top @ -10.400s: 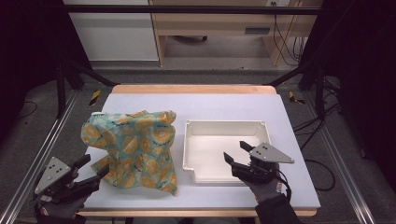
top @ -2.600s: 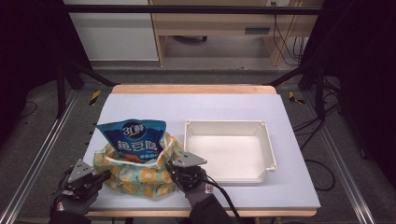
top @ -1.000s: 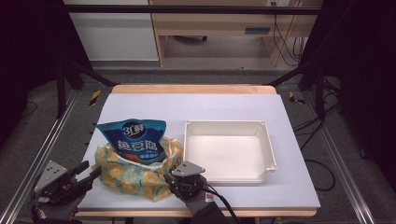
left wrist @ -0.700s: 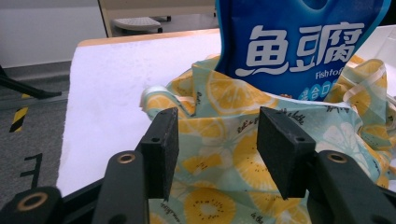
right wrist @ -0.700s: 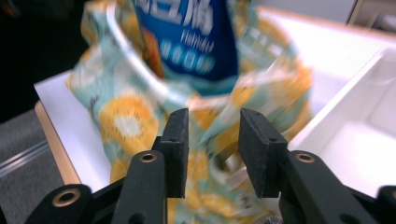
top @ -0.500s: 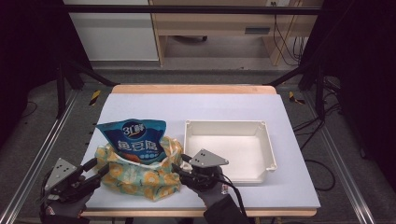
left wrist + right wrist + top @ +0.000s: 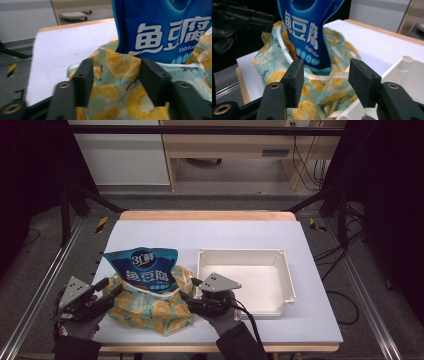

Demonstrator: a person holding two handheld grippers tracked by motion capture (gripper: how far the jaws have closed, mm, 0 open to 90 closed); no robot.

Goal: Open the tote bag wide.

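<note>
While the right gripper [image 7: 186,300] is edging back at five o'clock, we are flanking the lemon-print bag [image 7: 150,307] and fish-tofu pouch [image 7: 142,270], both grippers wide open, empty

High view: it looks forward and down from above my side onto the white-topped table with a wooden edge [image 7: 250,235], far enough to take in all of it.
Left gripper view: it rides on my left gripper [image 7: 116,75], very near, facing the blue snack pouch with white lettering [image 7: 162,27] along my spread jaws.
Right gripper view: it rides on my right gripper [image 7: 324,75], close, facing the pouch from the opposite side.
Shared: the pouch and the lemon-print teal fabric bag [image 7: 150,305] around it.
</note>
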